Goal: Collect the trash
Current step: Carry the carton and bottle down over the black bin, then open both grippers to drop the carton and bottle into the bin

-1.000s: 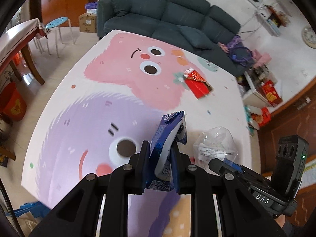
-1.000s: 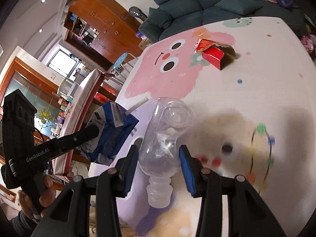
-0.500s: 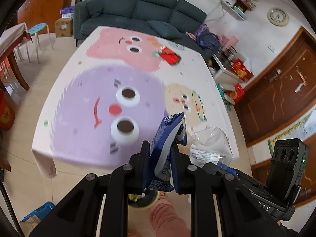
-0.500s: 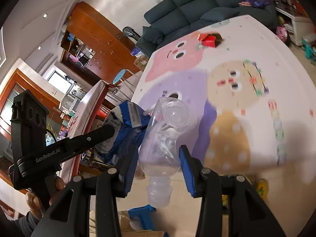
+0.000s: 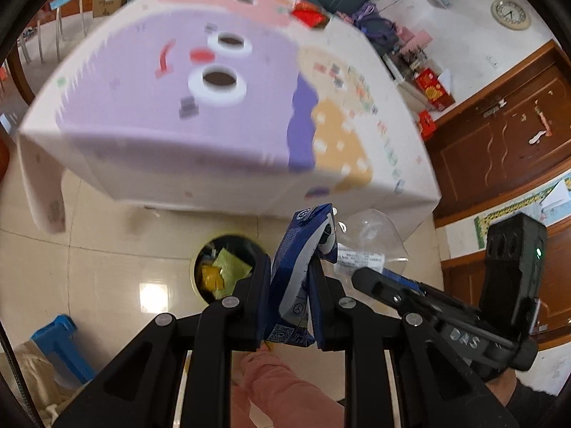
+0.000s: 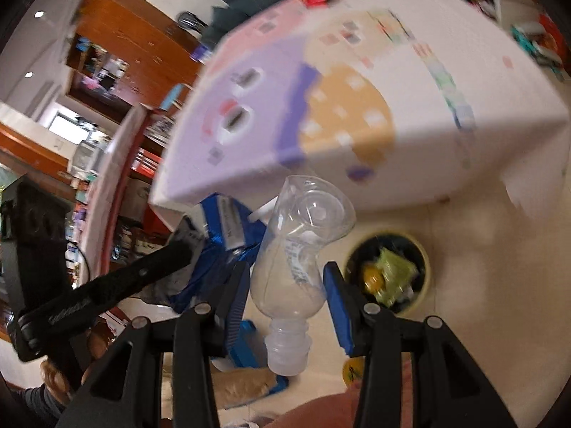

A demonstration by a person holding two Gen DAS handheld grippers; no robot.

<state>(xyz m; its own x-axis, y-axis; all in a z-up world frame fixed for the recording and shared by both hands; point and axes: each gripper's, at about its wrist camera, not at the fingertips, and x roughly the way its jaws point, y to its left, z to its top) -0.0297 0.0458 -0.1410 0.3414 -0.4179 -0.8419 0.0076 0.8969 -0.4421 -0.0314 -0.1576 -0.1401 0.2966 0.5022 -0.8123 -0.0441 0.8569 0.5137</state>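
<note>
My left gripper is shut on a crushed blue drink carton, held over the floor just in front of the table. My right gripper is shut on a crumpled clear plastic bottle, neck toward the camera. A round yellow-rimmed trash bin with yellow and green waste inside stands on the floor below; in the right wrist view the bin lies right of the bottle. A red packet lies on the far part of the table. Each gripper also shows in the other's view: the right gripper, the left gripper.
The table with its pastel cartoon cloth fills the upper view, its near edge overhanging the tiled floor. A blue stool stands at lower left. A pink sleeve shows under the left gripper. A dark sofa and wooden cabinets lie beyond.
Both grippers have drawn back off the table and sunk toward the floor, still holding the carton and the bottle. The trash bin has come into view below them.
</note>
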